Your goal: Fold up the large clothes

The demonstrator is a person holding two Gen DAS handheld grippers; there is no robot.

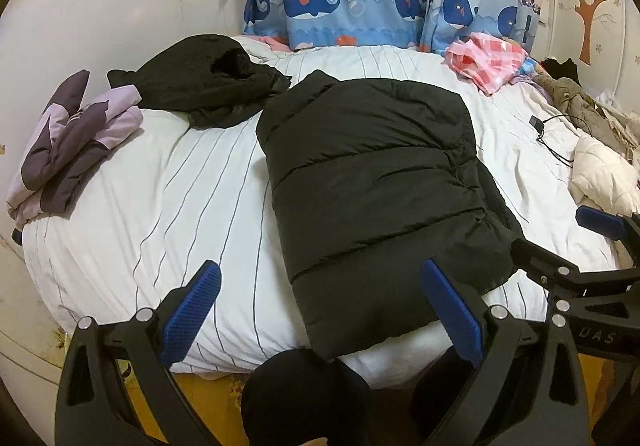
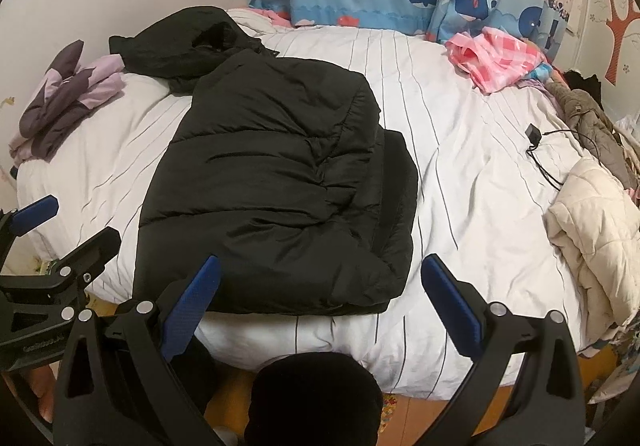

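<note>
White pin-striped bed (image 1: 160,205): black quilted puffer jacket (image 1: 372,185) lying part-folded, long axis running away, directly ahead of both released, empty units, left hand-held gripper (image 1: 320,310) and right hand-held gripper (image 2: 320,306), neither clearly nearer

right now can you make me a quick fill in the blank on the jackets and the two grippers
1. The black puffer jacket lies on the ____ bedcover with thin stripes.
2. Both the left gripper and the right gripper have fingers that are ____.
3. The folded purple jacket sits at the bed's ____ edge.
4. The curtain shows blue ____.

Missing words: white; open; left; whales
</note>
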